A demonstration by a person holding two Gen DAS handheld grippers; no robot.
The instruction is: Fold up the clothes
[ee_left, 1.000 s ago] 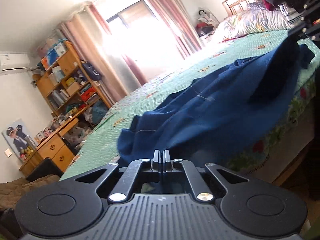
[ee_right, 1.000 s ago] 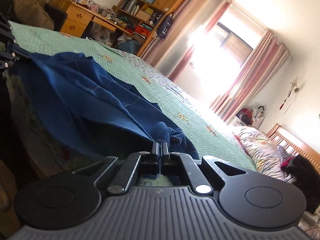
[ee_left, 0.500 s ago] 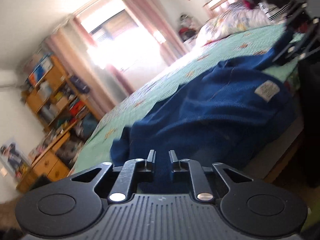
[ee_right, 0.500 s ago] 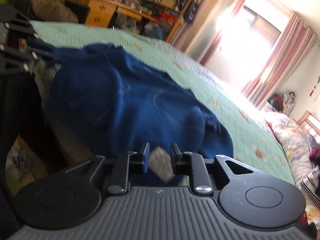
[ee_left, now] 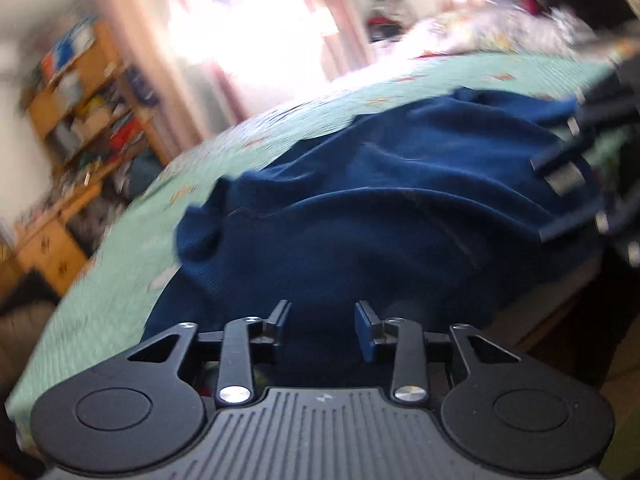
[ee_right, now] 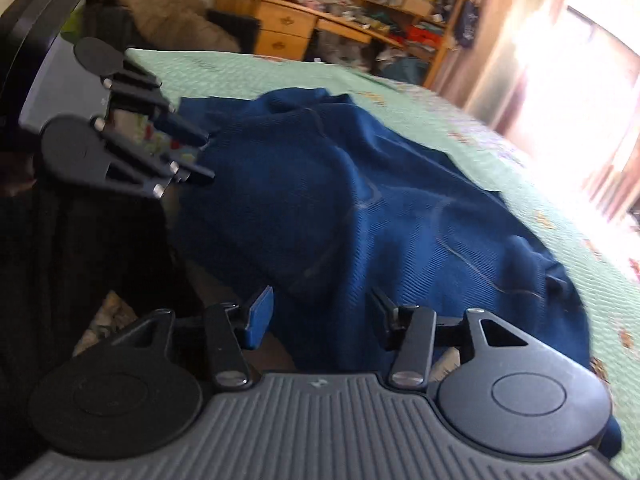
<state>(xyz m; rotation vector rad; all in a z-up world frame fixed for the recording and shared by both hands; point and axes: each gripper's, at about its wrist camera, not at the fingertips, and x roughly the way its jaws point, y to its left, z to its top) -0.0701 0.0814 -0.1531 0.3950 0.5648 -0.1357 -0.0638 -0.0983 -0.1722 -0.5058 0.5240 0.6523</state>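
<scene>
A dark blue knit garment [ee_left: 400, 208] lies crumpled on the green bedspread [ee_left: 120, 280], with its near part hanging over the bed's edge. My left gripper [ee_left: 322, 320] is open just in front of that near hem, nothing between its fingers. In the right wrist view the same garment [ee_right: 360, 208] spreads across the bed, and my right gripper [ee_right: 320, 312] is open at its near edge with the cloth just beyond the fingers. The left gripper [ee_right: 196, 156] shows there at the garment's far left end; the right gripper [ee_left: 568, 184] shows blurred at the right of the left wrist view.
A wooden desk and shelves [ee_right: 328, 20] full of clutter stand past the bed's foot. A bright window with pink curtains [ee_left: 256, 28] is behind the bed. Pillows and dark clothes [ee_left: 500, 28] lie near the wooden headboard. The bedspread [ee_right: 520, 168] beyond the garment is bare.
Both grippers were shut on the garment's corners and held it up a second ago. They have opened, and the garment has dropped onto the bed in a heap.
</scene>
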